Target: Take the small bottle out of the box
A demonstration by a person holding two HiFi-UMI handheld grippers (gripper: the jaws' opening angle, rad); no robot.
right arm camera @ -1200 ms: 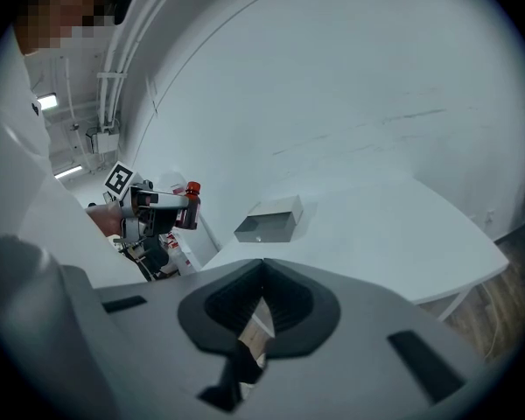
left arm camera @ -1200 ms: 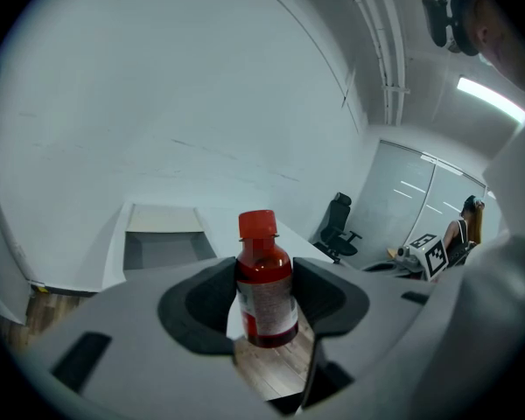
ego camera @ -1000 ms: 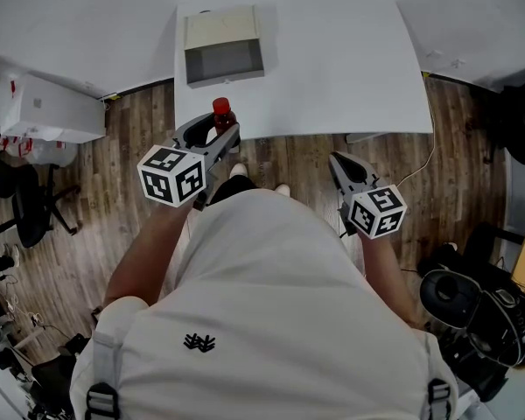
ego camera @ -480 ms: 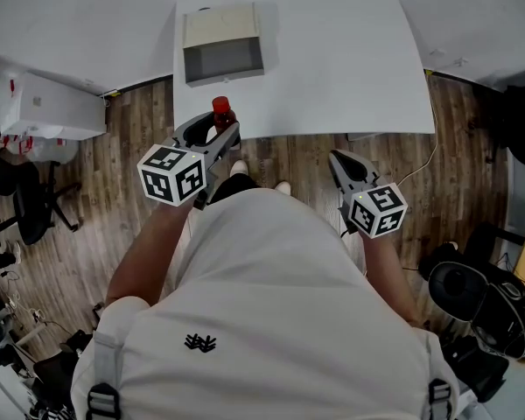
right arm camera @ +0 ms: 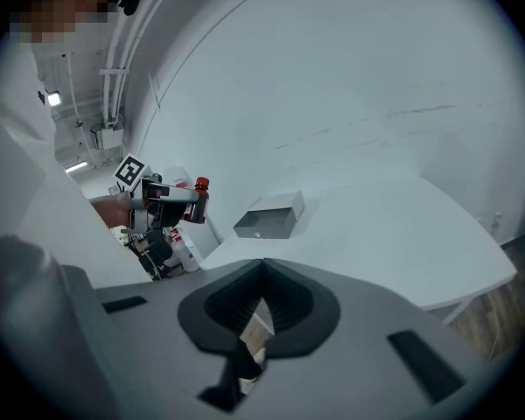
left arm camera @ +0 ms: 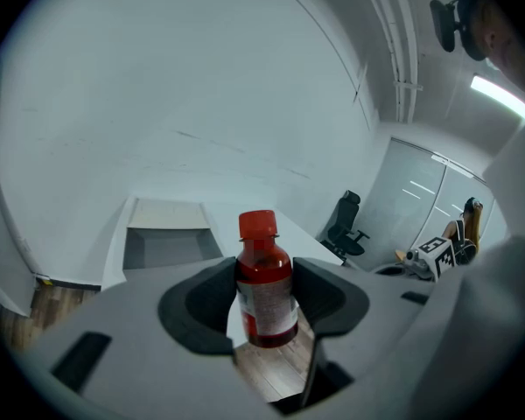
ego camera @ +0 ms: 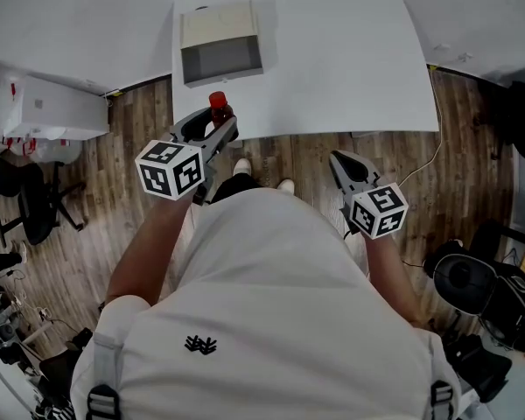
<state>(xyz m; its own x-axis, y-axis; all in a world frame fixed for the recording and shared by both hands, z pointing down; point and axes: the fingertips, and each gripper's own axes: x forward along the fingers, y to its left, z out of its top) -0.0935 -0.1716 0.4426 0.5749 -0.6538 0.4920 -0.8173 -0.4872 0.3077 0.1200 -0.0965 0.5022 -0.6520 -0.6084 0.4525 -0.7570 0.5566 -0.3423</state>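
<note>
Wood-plank floor (ego camera: 306, 160) surrounds a white tabletop (ego camera: 332, 59) in the head view. An open box (ego camera: 221, 44) sits on the tabletop's far left part, its dark inside showing. Nearer the person, at the tabletop's near left edge, the left gripper (ego camera: 212, 121) holds the small bottle (ego camera: 219, 105) upright, red cap on top, clear of the box and apart from it. The right gripper (ego camera: 346, 166) hangs over the floor beside the person's white shirt (ego camera: 262, 304), short of the tabletop and well apart from the bottle. A dark office chair (ego camera: 31, 208) stands at the far left.

The left gripper view looks straight along the jaws: both dark pads press on the sides of the bottle's body, clamping it. The bottle holds red liquid and wears a pale label, and its cap rises above the jaws. Past it the box lies on the tabletop, open side toward the camera. Under the bottle's base a strip of floor shows. Another office chair (left arm camera: 346, 221) stands by the glass wall at the right.

In the right gripper view, the right gripper's jaws meet at their tips with nothing between them. Beyond them stretches the tabletop with the box on it. To the left of the box, the other gripper carries the bottle in the air, off the tabletop's side.
</note>
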